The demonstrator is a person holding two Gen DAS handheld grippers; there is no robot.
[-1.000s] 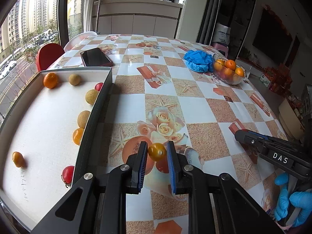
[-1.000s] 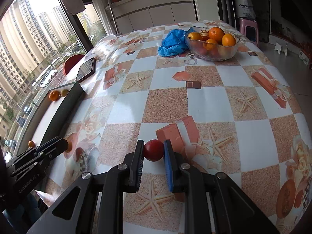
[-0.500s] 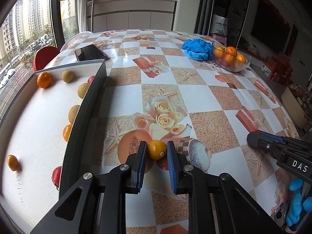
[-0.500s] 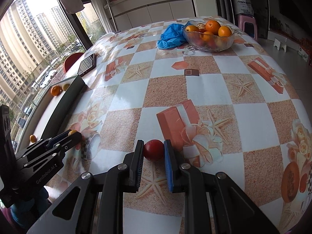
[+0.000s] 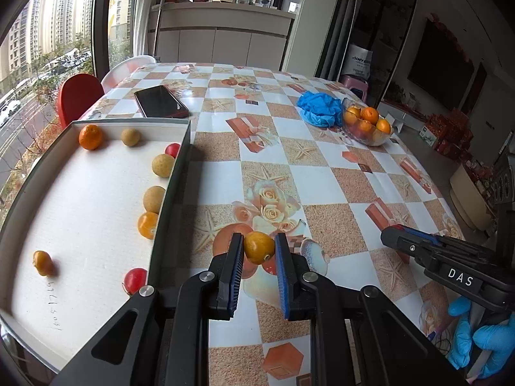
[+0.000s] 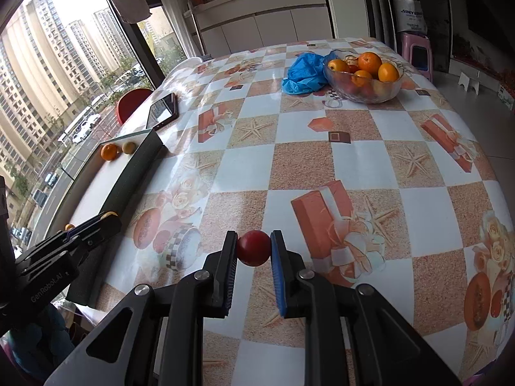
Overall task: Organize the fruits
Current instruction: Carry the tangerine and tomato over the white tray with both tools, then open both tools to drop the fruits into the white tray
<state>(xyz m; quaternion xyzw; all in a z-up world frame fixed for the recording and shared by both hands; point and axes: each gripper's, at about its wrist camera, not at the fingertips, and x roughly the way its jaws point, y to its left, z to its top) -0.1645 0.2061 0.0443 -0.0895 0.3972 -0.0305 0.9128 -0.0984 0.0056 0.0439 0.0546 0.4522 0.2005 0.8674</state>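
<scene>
Grip unchanged | left gripper [image 5: 258, 247] jaws clamp yellow fruit [image 5: 259, 247] | right gripper [image 6: 253, 247] jaws clamp red fruit [image 6: 253, 247]

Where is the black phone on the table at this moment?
In the left wrist view the black phone lies flat on the tablecloth, just beyond the far wall of the white tray, left of the blue bag.

A yellow-orange fruit [image 5: 259, 247] is showing at lower centre, between blue pads [image 5: 282, 276]. A red tomato [image 6: 253, 247] is sitting at lower centre of the right view. The tablecloth [image 5: 322, 189] is showing white and sandy-tan checks with roses, starfish and orange gift boxes. The tray [image 5: 80, 199], at left, is showing white inside, with dark walls. A blue bag [image 6: 304, 72] is lying at upper centre.
</scene>
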